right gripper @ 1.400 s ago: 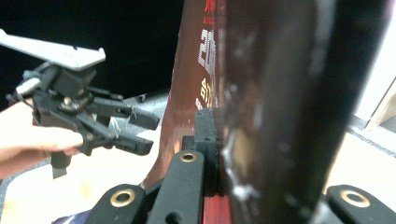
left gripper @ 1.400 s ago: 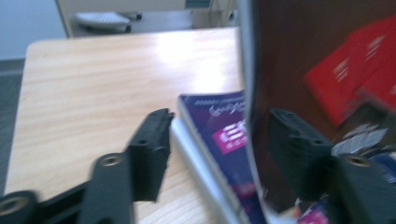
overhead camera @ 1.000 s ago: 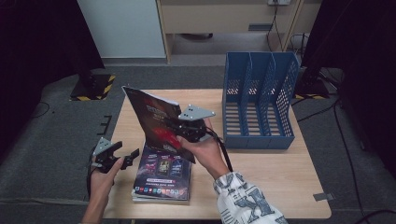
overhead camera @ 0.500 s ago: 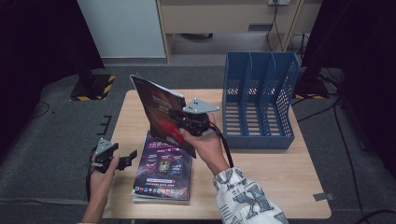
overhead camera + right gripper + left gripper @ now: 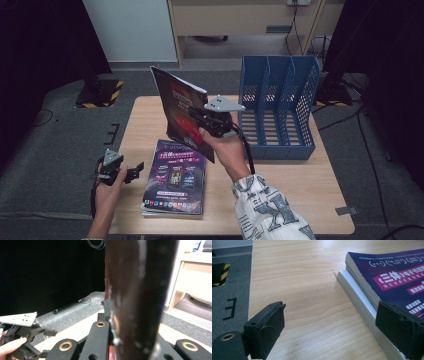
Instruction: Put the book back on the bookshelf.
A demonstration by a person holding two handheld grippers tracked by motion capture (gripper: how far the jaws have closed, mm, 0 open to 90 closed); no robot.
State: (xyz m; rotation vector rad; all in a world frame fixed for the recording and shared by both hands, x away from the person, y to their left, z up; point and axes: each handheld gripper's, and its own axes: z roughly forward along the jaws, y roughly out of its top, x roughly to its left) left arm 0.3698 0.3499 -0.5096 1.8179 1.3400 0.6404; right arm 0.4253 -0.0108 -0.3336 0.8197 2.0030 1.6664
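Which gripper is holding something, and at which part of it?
The right gripper holds a magazine upright by its right edge; the left gripper is open and holds nothing.

Dark, glossy magazine [image 5: 182,112] held upright above mid-tabletop, tilted slightly left, red print on the cover, just left of the blue file rack. Close up in the right gripper view [image 5: 136,300], blurred.

Glossy paper magazine [image 5: 182,112], matt wood table [image 5: 310,185] — perforated plastic rack [image 5: 277,107]
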